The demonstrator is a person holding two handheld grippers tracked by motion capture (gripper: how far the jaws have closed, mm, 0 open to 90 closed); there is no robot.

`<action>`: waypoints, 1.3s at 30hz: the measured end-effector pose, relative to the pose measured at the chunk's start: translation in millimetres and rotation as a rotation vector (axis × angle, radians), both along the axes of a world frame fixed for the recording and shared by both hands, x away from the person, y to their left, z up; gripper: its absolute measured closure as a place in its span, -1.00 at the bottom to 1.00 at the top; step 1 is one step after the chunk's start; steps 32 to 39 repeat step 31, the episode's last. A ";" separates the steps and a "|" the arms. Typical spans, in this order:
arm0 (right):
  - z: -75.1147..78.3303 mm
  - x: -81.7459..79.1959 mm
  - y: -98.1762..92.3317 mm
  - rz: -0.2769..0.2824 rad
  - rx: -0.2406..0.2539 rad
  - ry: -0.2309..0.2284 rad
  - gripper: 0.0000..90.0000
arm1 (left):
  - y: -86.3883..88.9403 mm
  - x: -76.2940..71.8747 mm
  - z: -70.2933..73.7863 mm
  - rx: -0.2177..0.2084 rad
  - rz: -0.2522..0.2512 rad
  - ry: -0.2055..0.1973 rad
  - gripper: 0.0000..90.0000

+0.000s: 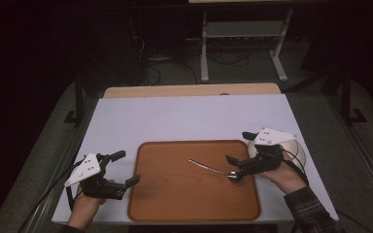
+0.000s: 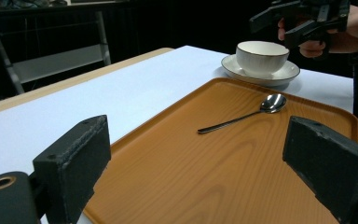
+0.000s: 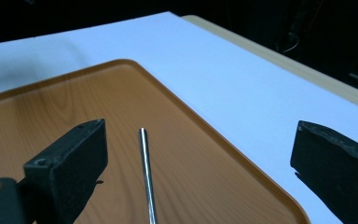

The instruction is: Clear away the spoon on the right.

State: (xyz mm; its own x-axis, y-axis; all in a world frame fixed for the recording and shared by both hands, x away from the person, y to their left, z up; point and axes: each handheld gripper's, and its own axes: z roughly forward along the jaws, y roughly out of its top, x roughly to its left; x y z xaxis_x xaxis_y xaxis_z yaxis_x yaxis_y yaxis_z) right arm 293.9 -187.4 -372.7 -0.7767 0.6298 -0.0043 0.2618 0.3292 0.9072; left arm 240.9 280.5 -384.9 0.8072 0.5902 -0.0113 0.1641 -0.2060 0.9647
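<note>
A metal spoon point(image 1: 212, 168) lies on the brown wooden tray point(image 1: 184, 194), its bowl end toward the right. My right gripper point(image 1: 238, 147) hovers just above the spoon's bowl end, open and holding nothing. In the right gripper view the spoon handle point(image 3: 145, 168) lies on the tray point(image 3: 42, 112) between the wide-apart jaws. My left gripper point(image 1: 126, 168) rests open at the tray's left edge. In the left gripper view the spoon point(image 2: 242, 116) lies beyond the open jaws, and the right gripper point(image 2: 298, 21) shows farther off.
A white bowl point(image 2: 262, 56) sits on a saucer point(image 2: 279, 77) just right of the tray, behind the right hand. The tray rests on a white table point(image 1: 184, 119) with a wooden strip along the far edge. Dark floor, cables and a metal frame lie beyond.
</note>
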 end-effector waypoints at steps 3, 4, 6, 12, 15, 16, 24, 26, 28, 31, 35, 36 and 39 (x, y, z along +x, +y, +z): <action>0.1 -5.2 -8.2 -0.012 0.021 -0.013 -0.92 | 0.2 0.1 0.1 -0.001 0.002 -0.001 -0.84; 0.1 -6.4 -10.0 -0.015 0.027 -0.016 -0.92 | 0.2 0.1 0.0 -0.001 0.002 -0.001 -0.84; -0.1 -9.9 -15.0 -0.018 0.042 -0.031 -0.91 | 0.1 0.0 0.1 0.000 0.001 -0.001 -0.84; -3.0 -17.1 -26.1 -0.042 0.064 -0.039 -0.91 | 0.3 -0.1 0.0 0.000 0.001 -0.002 -0.84; -4.7 -20.0 -31.5 -0.050 0.074 -0.045 -0.90 | 0.1 0.0 -0.2 0.001 -0.001 0.000 -0.84; -4.7 -20.0 -31.5 -0.050 0.074 -0.045 -0.90 | 0.1 0.0 -0.2 0.001 -0.001 0.000 -0.84; -6.8 -22.5 -36.9 -0.060 0.089 -0.047 -0.90 | -0.3 0.1 -0.4 0.005 -0.006 -0.001 -0.84; -6.8 -22.5 -36.9 -0.059 0.086 -0.049 -0.90 | -0.3 0.2 -0.5 0.003 -0.006 0.000 -0.84; -6.9 -22.3 -37.1 -0.059 0.088 -0.048 -0.90 | -0.4 0.4 -0.6 0.004 -0.006 0.000 -0.84; -6.5 -22.3 -37.6 -0.060 0.091 -0.051 -0.90 | -0.5 0.4 -0.4 0.004 -0.008 -0.001 -0.84; -6.5 -22.3 -37.6 -0.060 0.091 -0.051 -0.90 | -0.5 0.4 -0.4 0.004 -0.008 -0.001 -0.84; -6.5 -22.3 -37.6 -0.060 0.091 -0.051 -0.90 | -0.5 0.4 -0.4 0.004 -0.008 -0.001 -0.84; -6.5 -22.3 -37.6 -0.060 0.091 -0.051 -0.90 | -0.5 0.4 -0.4 0.004 -0.008 -0.001 -0.84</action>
